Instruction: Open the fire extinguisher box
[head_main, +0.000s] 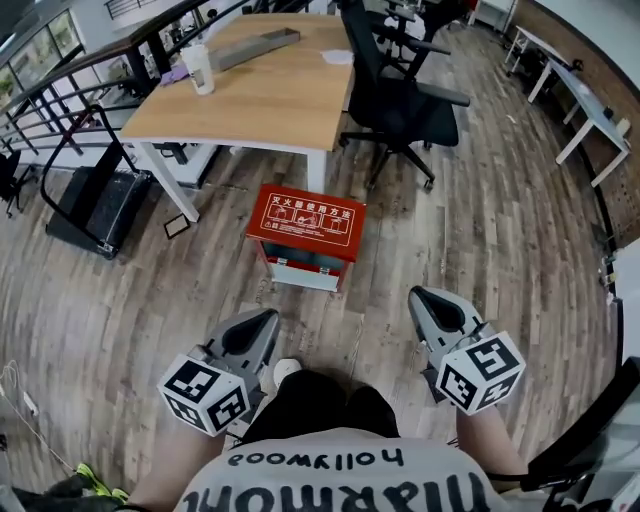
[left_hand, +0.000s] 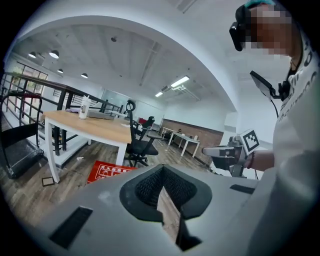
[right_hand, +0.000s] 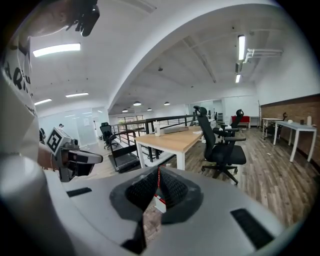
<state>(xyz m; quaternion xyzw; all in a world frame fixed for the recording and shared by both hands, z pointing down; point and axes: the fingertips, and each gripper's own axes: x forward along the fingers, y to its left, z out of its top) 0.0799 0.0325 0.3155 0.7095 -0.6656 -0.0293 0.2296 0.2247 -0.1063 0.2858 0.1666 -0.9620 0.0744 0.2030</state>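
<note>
Box (head_main: 306, 235) seen on floor (head_main: 490, 210), ahead, between both grippers, well apart. Long side laid left to right. Left gripper (head_main: 266, 320) judged nearer than right gripper (head_main: 424, 298). Both jaws closed, nothing held.

Black office chair (head_main: 400, 100) stands beside wooden desk (head_main: 265, 90).

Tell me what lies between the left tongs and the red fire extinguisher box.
Nothing: in the head view, only bare wooden floor separates the left tongs from the red fire extinguisher box.
</note>
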